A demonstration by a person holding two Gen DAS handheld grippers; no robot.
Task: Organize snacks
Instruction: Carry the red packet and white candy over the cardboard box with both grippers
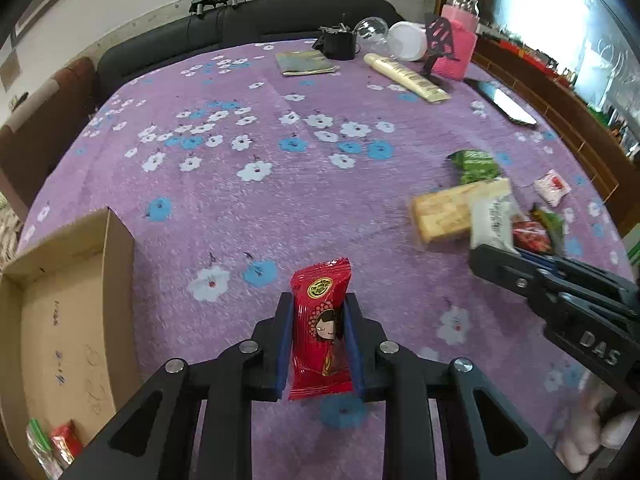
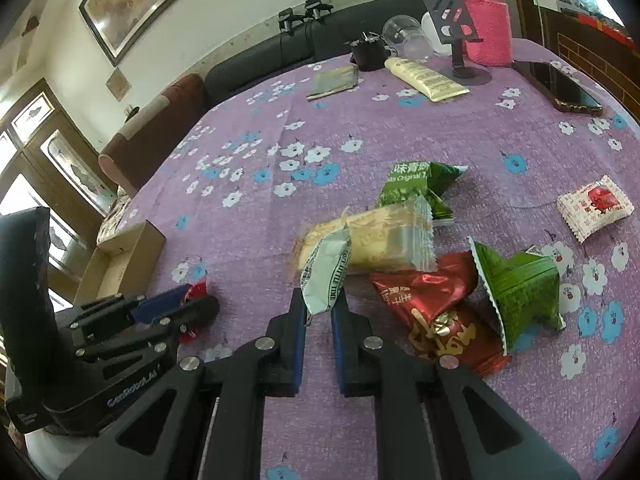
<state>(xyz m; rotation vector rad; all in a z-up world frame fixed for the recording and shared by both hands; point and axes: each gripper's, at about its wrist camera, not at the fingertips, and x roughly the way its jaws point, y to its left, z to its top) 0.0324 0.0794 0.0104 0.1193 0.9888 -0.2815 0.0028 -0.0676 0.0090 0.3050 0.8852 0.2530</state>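
Note:
My left gripper (image 1: 320,316) is shut on a red snack packet (image 1: 322,328), held upright above the purple cloth. A cardboard box (image 1: 116,264) lies to its left with two snacks (image 1: 60,444) in its near corner. My right gripper (image 2: 320,308) is shut on the end of a yellow cake in clear wrap (image 2: 376,240). It shows in the left wrist view (image 1: 492,252) at the right. Around it lie a dark red packet (image 2: 436,300), two green packets (image 2: 516,292) (image 2: 420,184) and a small white-red packet (image 2: 596,206).
The flowered purple tablecloth (image 1: 248,208) covers the table. At the far edge stand a pink bottle (image 1: 460,44), a cream tube (image 1: 408,76), a phone (image 1: 504,102), a phone stand (image 2: 460,28), a plastic cup (image 2: 408,36) and a booklet (image 1: 306,62). A dark sofa (image 1: 240,28) is behind.

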